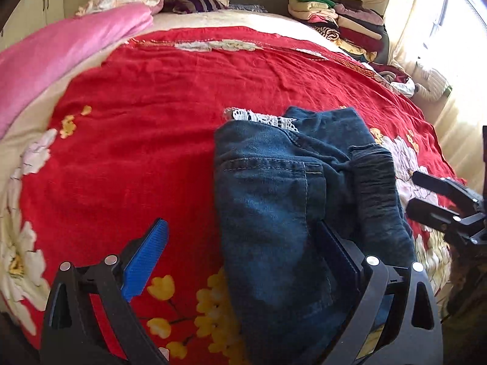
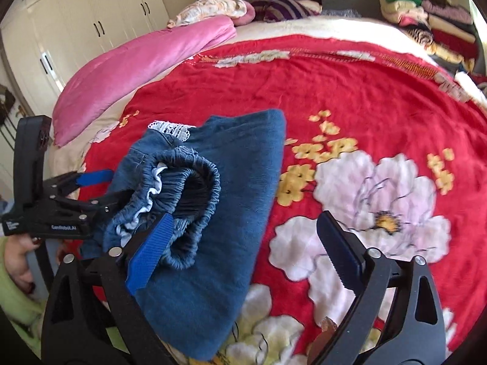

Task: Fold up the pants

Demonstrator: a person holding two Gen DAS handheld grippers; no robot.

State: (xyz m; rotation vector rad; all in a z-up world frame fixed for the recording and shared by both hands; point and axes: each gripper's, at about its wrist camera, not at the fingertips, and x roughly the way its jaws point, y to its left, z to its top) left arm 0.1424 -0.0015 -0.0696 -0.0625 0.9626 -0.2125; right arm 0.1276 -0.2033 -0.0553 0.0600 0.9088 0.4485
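Dark blue jeans [image 1: 268, 188] lie folded into a thick bundle on the red flowered bedcover [image 1: 152, 106], with white lace trim [image 1: 258, 118] at the far end. My left gripper [image 1: 243, 255] is open wide over the bundle's near left edge, and its right finger is against the denim. In the right wrist view the jeans [image 2: 237, 167] show their gathered elastic waistband [image 2: 188, 188] folded on top. My right gripper [image 2: 243, 251] is open, its blue left pad [image 2: 149, 252] by the waistband and its right finger over the bedcover [image 2: 365, 91]. Each gripper also appears at the other view's edge, the left gripper [image 2: 117, 187] and the right gripper [image 1: 412, 191].
A pink quilt [image 2: 137, 70] and pillows lie at the bed's far left. Stacks of folded clothes [image 1: 344, 21] stand at the far right by the curtained window [image 1: 426, 30]. White wardrobe doors [image 2: 76, 21] line the left wall. A hand [image 2: 18, 258] in a green sleeve holds the left gripper.
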